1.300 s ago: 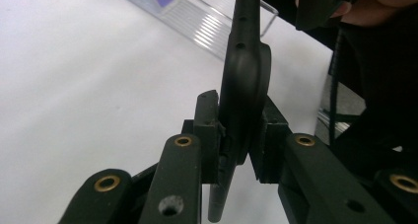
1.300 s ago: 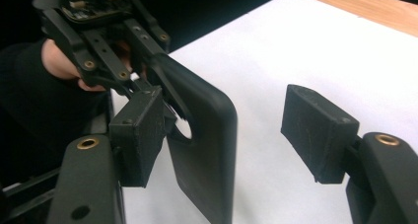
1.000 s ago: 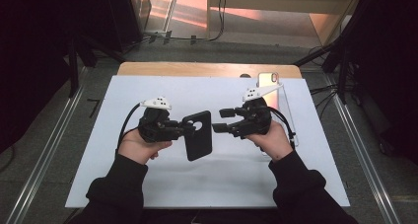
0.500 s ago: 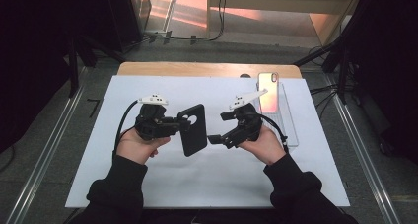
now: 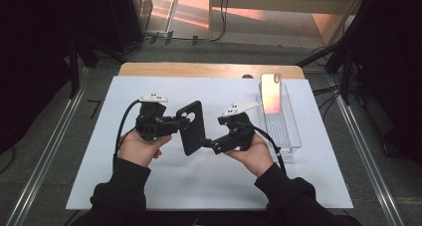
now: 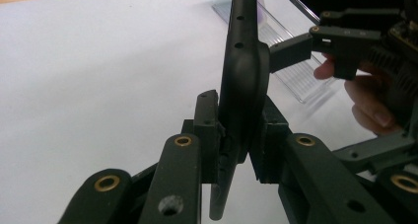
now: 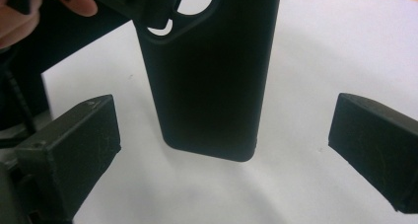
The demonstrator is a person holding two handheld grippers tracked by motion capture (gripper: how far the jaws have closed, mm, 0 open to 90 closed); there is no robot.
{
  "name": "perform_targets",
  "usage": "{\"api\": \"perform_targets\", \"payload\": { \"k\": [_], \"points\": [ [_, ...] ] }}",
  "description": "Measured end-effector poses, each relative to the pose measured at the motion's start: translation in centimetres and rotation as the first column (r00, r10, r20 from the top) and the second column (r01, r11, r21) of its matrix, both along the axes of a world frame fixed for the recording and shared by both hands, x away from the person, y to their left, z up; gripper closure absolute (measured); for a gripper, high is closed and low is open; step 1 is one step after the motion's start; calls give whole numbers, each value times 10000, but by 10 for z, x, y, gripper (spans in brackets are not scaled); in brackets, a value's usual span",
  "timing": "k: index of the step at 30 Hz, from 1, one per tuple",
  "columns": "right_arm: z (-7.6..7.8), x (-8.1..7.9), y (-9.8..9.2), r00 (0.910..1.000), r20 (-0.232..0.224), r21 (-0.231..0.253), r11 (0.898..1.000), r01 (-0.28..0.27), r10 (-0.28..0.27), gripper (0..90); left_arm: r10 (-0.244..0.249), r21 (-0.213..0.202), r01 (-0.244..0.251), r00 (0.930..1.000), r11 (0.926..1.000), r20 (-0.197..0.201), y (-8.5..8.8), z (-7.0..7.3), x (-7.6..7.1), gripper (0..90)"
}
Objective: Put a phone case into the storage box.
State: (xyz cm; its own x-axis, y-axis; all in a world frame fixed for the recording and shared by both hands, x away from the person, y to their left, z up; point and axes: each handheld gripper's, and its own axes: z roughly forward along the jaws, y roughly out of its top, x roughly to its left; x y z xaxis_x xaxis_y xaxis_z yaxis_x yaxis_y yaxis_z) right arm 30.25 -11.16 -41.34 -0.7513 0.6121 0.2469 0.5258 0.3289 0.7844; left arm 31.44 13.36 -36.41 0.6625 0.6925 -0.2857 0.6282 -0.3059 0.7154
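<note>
Black phone case (image 5: pixel 191 127) — clamped in left gripper (image 6: pixel 236 150) jaws (right gripper (image 7: pixel 224 150) jaws wide, just opened).

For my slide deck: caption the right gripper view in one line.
Open right tongs face a black phone case held by the left tongs above the white table.

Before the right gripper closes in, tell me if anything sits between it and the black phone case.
Nothing visible does. The black phone case hangs clamped in the left gripper, and the right gripper has just opened wide, its jaws either side of the case's lower end with only bare white table behind. The phone in the clear tray lies off to the side.
</note>
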Motion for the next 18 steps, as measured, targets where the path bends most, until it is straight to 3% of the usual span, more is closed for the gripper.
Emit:
{"api": "perform_targets", "payload": {
  "k": [8,18],
  "points": [
    [-2,-7,11,9952,361,-56,9958,913,-910,0,171,-191,-175,9997,9997,-174,-3,-1,-1,764],
    [-6,-8,20,9921,313,-110,9925,1221,-1217,0,-71,-208,67,9998,9998,-184,-14,-4,-3,763]
  ]
}}
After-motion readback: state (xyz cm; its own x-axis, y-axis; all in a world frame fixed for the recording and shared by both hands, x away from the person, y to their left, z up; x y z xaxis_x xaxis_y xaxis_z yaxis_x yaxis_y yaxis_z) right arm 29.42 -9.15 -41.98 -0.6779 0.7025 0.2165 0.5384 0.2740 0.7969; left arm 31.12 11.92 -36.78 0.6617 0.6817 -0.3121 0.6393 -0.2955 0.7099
